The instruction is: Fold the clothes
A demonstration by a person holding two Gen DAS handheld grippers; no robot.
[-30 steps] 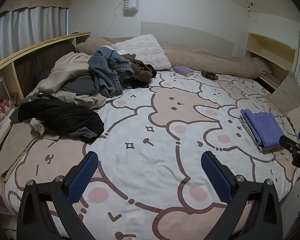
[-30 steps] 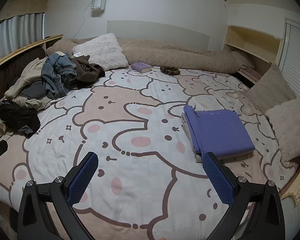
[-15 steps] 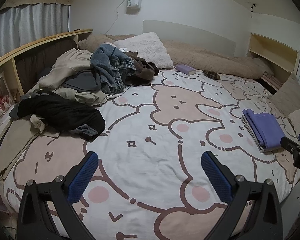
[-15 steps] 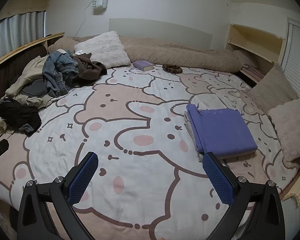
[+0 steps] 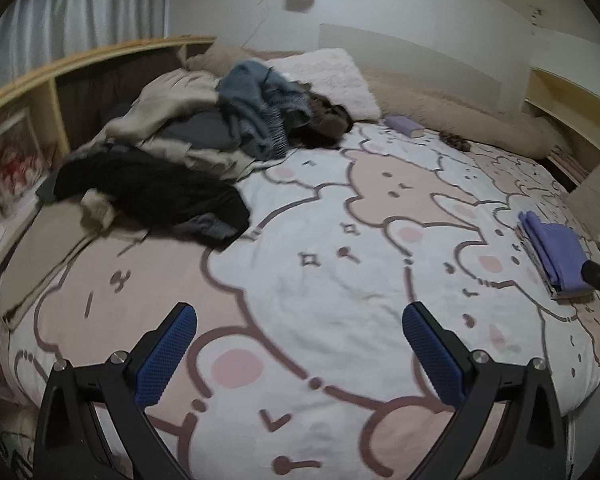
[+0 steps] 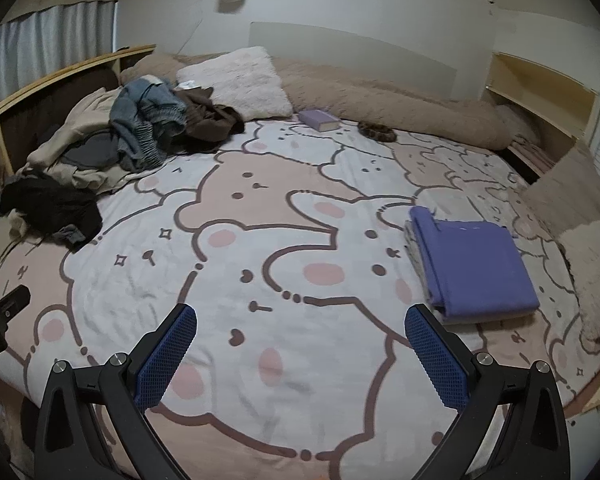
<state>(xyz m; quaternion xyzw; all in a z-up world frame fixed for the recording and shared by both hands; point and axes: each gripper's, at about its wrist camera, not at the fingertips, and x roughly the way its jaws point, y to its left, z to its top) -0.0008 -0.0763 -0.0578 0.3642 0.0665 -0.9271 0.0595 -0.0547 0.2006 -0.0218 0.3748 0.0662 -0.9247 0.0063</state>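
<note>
Purple book (image 6: 320,119) beside white fluffy pillow (image 6: 238,81) on bedspread (image 6: 260,240)

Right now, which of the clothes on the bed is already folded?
The purple garment, lying flat and squared. The black garment and the blue-grey one are crumpled.

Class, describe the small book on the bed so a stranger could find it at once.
Start at the white fluffy pillow at the head of the bed. Just right of it, on the bear-print cover, lies the lilac book. It is the only hard, boxy thing there; the coiled brown item beside it is round.

1 clothes heap (image 6: 112,148), 1 folded stack (image 6: 474,268), 1 book (image 6: 320,119)
</note>
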